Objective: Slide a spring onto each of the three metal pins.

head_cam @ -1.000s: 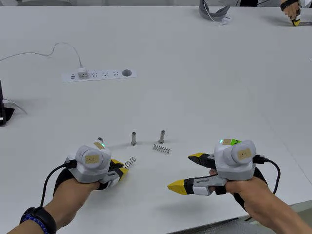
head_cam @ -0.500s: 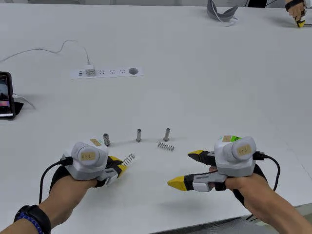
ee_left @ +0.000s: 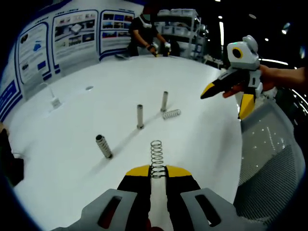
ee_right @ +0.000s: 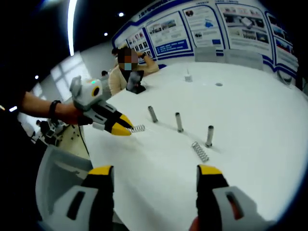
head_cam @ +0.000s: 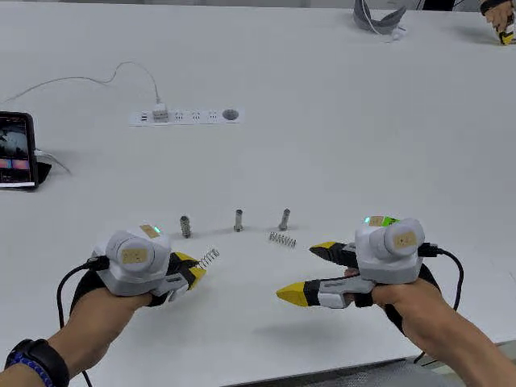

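Three metal pins stand in a row on the white table: the left pin (head_cam: 185,226) wears a spring, while the middle pin (head_cam: 239,219) and right pin (head_cam: 285,218) are bare. A loose spring (head_cam: 282,239) lies just in front of the right pin. My left gripper (head_cam: 192,274) is shut on a second spring (head_cam: 208,258), held low in front of the left pin and pointing toward the row (ee_left: 156,154). My right gripper (head_cam: 310,272) hovers open and empty to the right of the loose spring. In the right gripper view the pins (ee_right: 179,121) and loose spring (ee_right: 199,151) lie ahead.
A white power strip (head_cam: 185,117) with a cable lies further back. A phone (head_cam: 16,151) stands at the left edge. A headset (head_cam: 379,16) and another person's hand (head_cam: 498,18) are at the far edge. The table's front edge is close under my hands.
The head camera has shifted, bringing the phone into view. My left gripper, still holding its spring, sits a little further left of the pins, uncovering the left pin. The right gripper stays open.
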A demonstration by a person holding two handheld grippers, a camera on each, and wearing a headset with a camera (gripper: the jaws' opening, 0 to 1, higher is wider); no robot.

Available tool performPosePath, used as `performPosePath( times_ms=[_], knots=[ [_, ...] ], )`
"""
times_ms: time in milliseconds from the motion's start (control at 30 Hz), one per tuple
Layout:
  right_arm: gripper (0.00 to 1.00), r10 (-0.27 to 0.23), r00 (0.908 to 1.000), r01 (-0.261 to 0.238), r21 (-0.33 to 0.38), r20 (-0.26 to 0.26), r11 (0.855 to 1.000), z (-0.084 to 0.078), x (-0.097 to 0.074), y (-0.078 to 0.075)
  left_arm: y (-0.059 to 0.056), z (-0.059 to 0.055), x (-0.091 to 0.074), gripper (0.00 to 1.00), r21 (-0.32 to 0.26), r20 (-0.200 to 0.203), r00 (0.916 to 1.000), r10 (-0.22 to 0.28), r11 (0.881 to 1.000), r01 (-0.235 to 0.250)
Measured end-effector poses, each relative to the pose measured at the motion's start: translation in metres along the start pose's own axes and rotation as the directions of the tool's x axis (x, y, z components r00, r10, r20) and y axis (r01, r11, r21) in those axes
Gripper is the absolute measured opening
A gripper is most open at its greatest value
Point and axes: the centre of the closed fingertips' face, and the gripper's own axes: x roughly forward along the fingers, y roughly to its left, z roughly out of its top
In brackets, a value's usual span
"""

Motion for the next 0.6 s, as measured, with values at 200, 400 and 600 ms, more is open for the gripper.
performPosePath(
  times_ms=[200, 400, 600],
  knots=[
    [0.69, 0.017, 0.9998, -0.017, 0.008, 0.010, 1.000, 0.007, 0.006, 0.003, 0.001, 0.006, -0.009, 0.10, 0.017, 0.014, 0.9999, 0.001, 1.000, -0.001],
    [0.66, 0.035, 0.9992, -0.035, 0.004, 0.018, 0.999, 0.013, 0.011, 0.005, 0.001, 0.012, -0.016, 0.10, 0.030, 0.028, 0.9996, -0.002, 1.000, 0.001],
    [0.64, 0.048, 0.9984, -0.048, 0.017, 0.029, 0.999, 0.016, 0.015, 0.006, -0.008, 0.016, -0.019, 0.10, 0.079, 0.026, 0.9994, -0.024, 0.997, 0.022]
  ],
)
